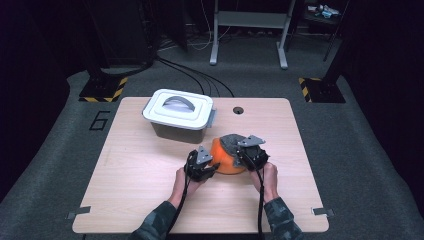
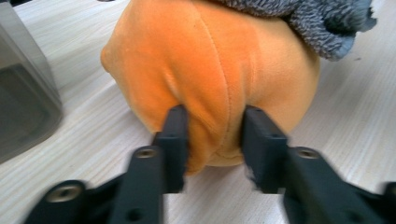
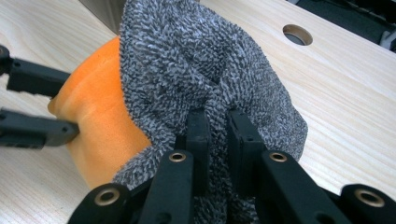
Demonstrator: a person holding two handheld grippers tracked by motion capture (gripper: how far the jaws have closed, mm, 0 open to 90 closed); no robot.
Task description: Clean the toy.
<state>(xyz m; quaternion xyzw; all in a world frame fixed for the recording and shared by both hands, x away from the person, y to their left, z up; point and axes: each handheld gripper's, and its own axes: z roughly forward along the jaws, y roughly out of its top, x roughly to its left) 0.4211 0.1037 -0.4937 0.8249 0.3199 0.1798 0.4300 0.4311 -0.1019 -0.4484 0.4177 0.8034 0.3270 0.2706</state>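
Note:
An orange plush ball lies on the wooden table, right of centre, with a grey terry cloth draped over its top. My left gripper comes at it from the left. In the left gripper view, that gripper pinches a fold of the orange plush between its pads, below the grey cloth. My right gripper sits on the ball's right side. In the right gripper view, it is shut on a bunch of the grey cloth, with the orange plush underneath.
A grey bin with a white handled lid stands just behind and to the left of the ball, its wall close by. A round cable hole sits near the table's far edge. Cables and a desk frame lie on the floor beyond.

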